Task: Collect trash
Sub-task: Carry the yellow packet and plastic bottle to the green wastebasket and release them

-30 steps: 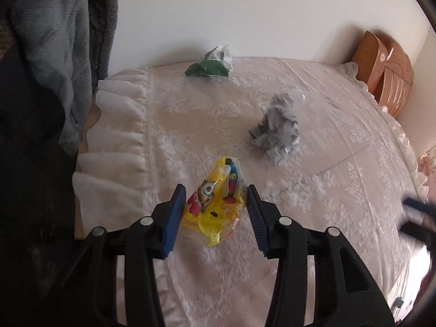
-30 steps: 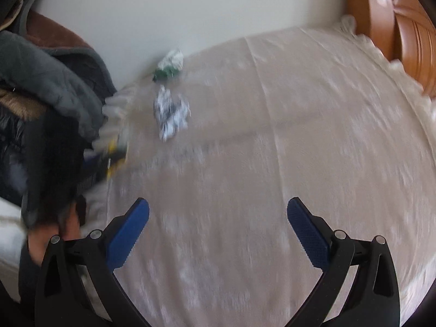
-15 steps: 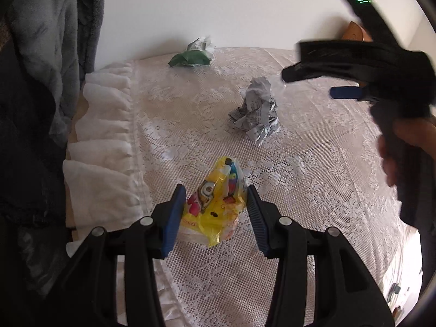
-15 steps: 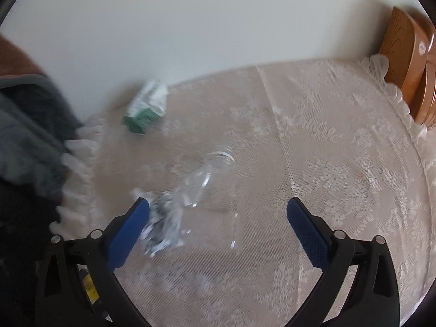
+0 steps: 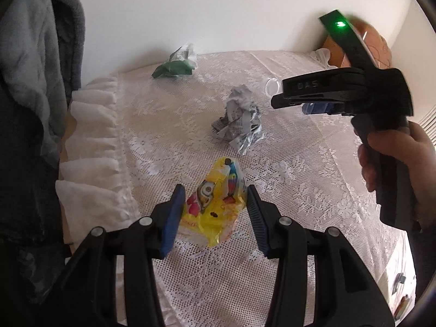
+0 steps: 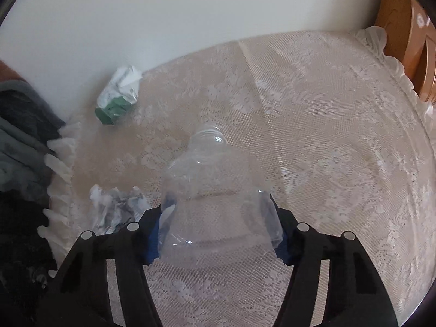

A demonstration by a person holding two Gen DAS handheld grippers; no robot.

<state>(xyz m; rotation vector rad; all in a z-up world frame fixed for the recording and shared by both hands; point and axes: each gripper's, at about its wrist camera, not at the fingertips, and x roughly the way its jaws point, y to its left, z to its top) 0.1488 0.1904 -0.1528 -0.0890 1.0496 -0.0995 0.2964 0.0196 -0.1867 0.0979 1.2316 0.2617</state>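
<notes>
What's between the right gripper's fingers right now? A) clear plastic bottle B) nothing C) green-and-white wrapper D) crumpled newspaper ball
A: in the right wrist view the clear plastic bottle sits between the right gripper pads, which have closed in on its sides, while the crumpled newspaper ball lies beside it.

Left gripper [image 5: 214,207] low over the lace cloth, blue pads pressed on both sides of a yellow wrapper [image 5: 215,209]. Right gripper [image 6: 218,226] level, jaws closed against a clear plastic bottle [image 6: 215,190]; right hand [image 5: 395,160] wrapped round its black handle.
</notes>
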